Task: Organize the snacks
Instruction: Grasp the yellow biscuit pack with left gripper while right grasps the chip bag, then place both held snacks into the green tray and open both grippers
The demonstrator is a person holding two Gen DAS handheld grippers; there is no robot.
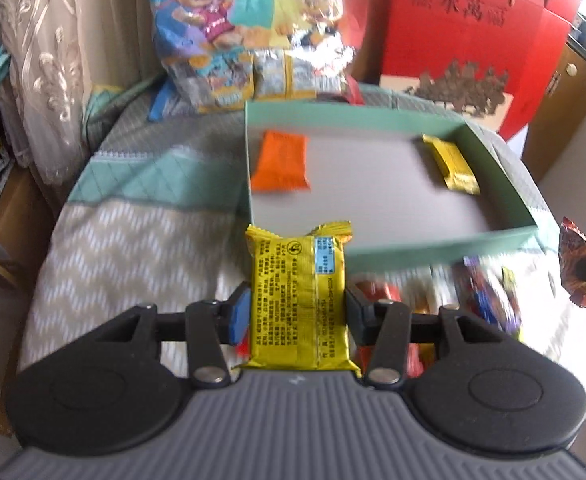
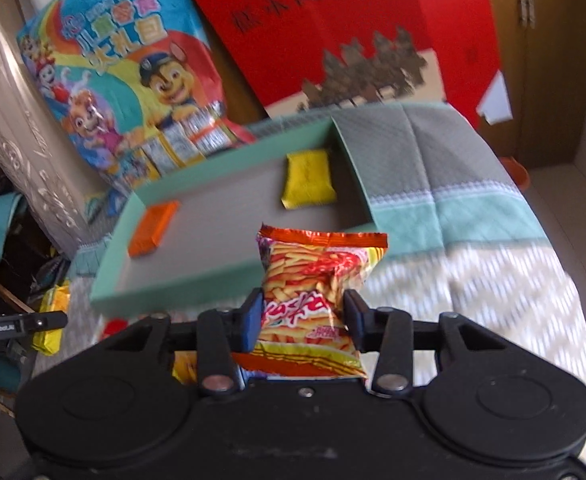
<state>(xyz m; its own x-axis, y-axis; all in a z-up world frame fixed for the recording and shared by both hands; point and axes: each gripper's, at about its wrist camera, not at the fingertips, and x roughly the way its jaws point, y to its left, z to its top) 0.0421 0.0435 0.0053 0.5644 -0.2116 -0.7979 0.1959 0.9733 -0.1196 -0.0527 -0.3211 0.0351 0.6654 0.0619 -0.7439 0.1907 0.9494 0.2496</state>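
Left gripper (image 1: 298,316) pinches a yellow packet (image 1: 299,300), right gripper (image 2: 303,320) a chip bag (image 2: 317,300); beyond the fingers, the tray (image 1: 433,257) holds two snacks, with loose snacks (image 1: 489,300) still outside.

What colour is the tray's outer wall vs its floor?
Tray: mint-green walls, plain grey floor. Clearest in the left wrist view.
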